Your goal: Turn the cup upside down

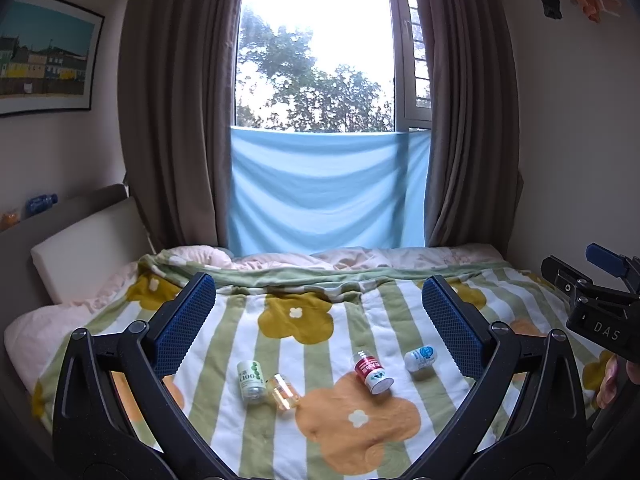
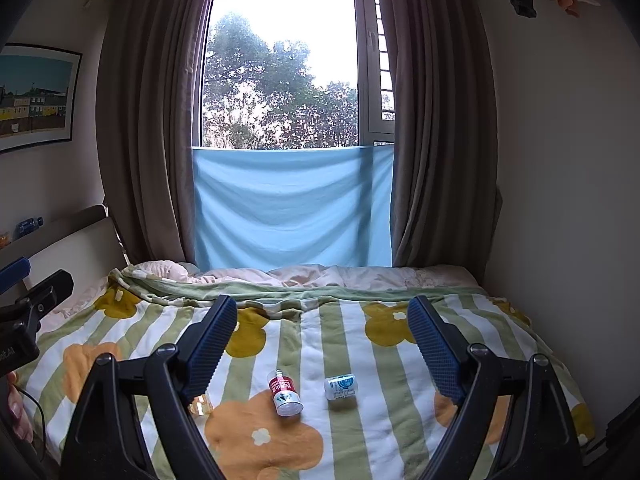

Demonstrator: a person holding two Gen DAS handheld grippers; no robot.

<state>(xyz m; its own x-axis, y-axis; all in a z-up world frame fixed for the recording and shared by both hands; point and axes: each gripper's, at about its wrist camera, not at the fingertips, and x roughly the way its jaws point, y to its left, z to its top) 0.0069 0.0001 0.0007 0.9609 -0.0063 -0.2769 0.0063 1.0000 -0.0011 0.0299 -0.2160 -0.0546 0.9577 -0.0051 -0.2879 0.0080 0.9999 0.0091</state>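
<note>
Quilted bed cover (image 1: 320, 344): green and white stripes with mustard and orange flower shapes. Small cup with red label (image 1: 372, 372); white cup with green print (image 1: 251, 382); clear amber cup (image 1: 283, 392); white cup with blue mark (image 1: 420, 358). Gripper pads (image 1: 186, 326) dark blue, textured. Hanging cloth (image 1: 320, 192) pale blue; curtains (image 1: 176, 120) brown.

On the black body of my right tongs (image 1: 600, 320), seen from my left wrist view, I read the white letters "DAS". The green-and-white cup (image 1: 251, 381) lying on the bed carries large green print that looks like "C100". The labels on the red cup (image 1: 372, 372) and blue-and-white cup (image 1: 421, 357) are too small to read.
</note>
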